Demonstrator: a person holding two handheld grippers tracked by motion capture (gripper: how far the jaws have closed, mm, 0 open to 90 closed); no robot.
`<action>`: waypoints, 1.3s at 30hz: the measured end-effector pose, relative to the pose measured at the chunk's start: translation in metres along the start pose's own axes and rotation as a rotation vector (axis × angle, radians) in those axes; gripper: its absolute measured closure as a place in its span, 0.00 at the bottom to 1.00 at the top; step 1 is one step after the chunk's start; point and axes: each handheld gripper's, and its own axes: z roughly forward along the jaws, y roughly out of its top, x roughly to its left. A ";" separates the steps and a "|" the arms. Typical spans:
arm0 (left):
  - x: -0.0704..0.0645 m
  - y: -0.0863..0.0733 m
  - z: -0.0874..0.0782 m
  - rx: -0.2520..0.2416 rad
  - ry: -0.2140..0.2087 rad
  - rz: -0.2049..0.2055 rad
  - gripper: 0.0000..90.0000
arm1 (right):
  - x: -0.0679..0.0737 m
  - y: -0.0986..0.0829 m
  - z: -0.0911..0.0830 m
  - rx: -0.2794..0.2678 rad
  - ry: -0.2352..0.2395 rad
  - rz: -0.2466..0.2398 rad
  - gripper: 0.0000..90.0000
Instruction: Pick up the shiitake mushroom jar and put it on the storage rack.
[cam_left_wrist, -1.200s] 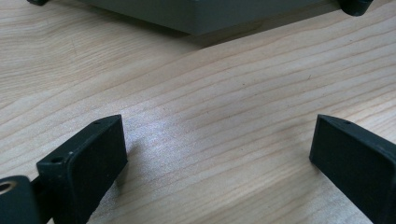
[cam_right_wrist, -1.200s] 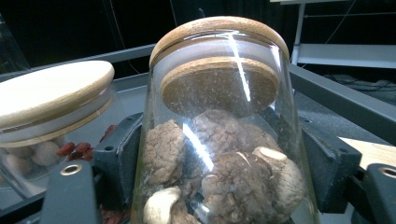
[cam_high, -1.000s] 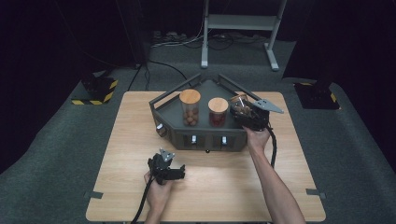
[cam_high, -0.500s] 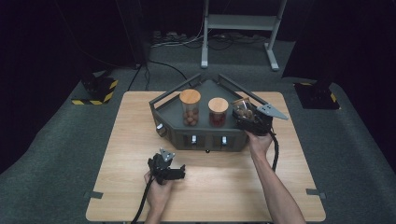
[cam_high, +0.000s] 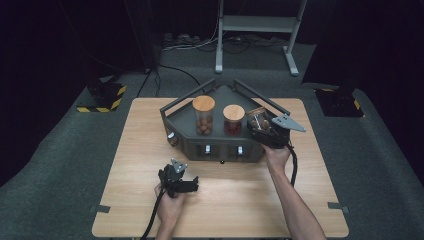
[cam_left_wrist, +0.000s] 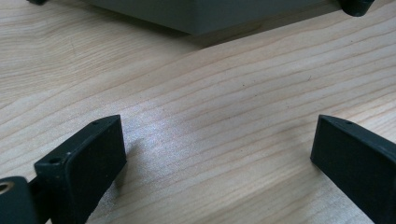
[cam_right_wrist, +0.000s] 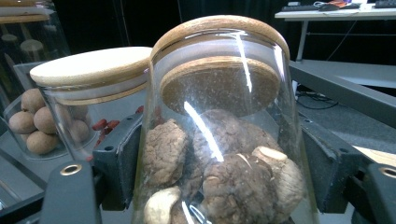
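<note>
A dark grey tray (cam_high: 182, 142) stands mid-table with jars in it. A tall cork-lidded jar of round brown nuts (cam_high: 204, 116) and a shorter jar of red pieces (cam_high: 233, 120) stand upright. At the tray's right corner, my right gripper (cam_high: 264, 130) is shut on a third glass jar of dried mushrooms (cam_high: 257, 120). In the right gripper view that mushroom jar (cam_right_wrist: 224, 135) sits between both black jaws of my right gripper (cam_right_wrist: 224, 177). My left gripper (cam_high: 178, 180) rests open on the table in front of the tray, with bare wood between the jaws of my left gripper (cam_left_wrist: 215, 149).
The wooden table (cam_high: 310, 200) has bare room at the front and on both sides of the tray. The tray's front wall (cam_left_wrist: 201, 14) lies just ahead of the left gripper. Cables and a white stand (cam_high: 260, 25) are on the floor behind.
My right gripper, with the mushroom jar in it, has shifted slightly toward the person's side. The left gripper has stayed where it was.
</note>
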 end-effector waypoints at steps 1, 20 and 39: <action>0.000 0.000 0.000 0.000 0.000 0.001 0.03 | 0.000 0.000 -0.001 0.001 -0.003 -0.001 0.28; 0.000 0.000 0.000 0.004 0.001 0.006 0.03 | 0.007 0.008 -0.011 0.007 -0.031 -0.038 0.28; 0.008 0.002 -0.006 0.097 0.011 0.121 0.03 | 0.008 0.009 -0.024 -0.012 -0.034 -0.051 0.28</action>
